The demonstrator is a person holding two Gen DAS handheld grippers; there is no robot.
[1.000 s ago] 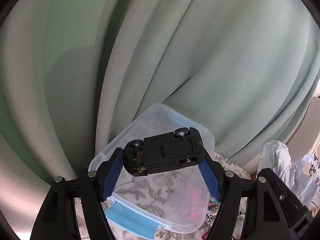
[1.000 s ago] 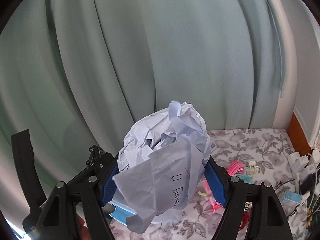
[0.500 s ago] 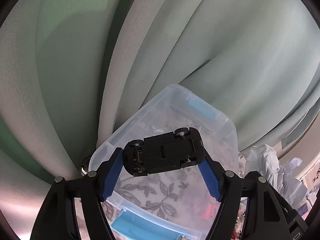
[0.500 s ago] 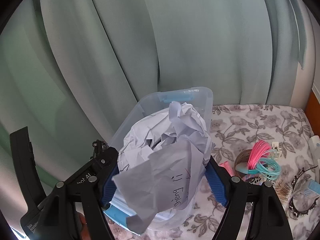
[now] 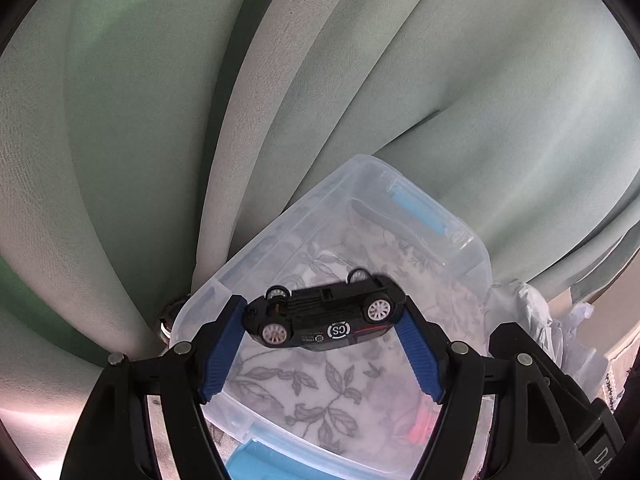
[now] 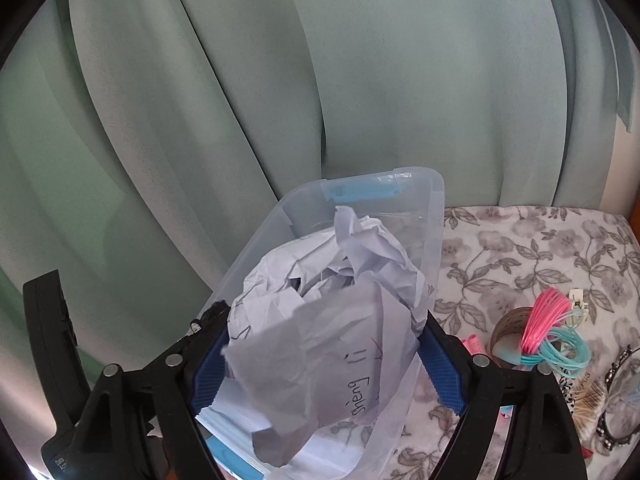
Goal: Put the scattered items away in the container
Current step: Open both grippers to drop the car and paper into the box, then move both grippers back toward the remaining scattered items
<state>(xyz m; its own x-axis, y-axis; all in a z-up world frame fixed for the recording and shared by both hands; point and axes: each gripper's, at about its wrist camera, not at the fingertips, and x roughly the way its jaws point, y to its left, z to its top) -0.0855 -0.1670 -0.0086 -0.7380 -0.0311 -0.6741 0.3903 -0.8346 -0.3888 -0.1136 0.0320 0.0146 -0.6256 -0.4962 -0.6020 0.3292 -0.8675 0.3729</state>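
Poised above the clear container for dropping, the left gripper pinches an upturned toy car while the right gripper, jaws opening, lets go its crumpled paper.

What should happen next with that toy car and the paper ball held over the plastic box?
Probably just let go. The toy car hangs tilted between the left tongs above the clear box, and the crumpled paper sits over the same box between the right tongs, whose jaws are already opening. Both should fall inside.
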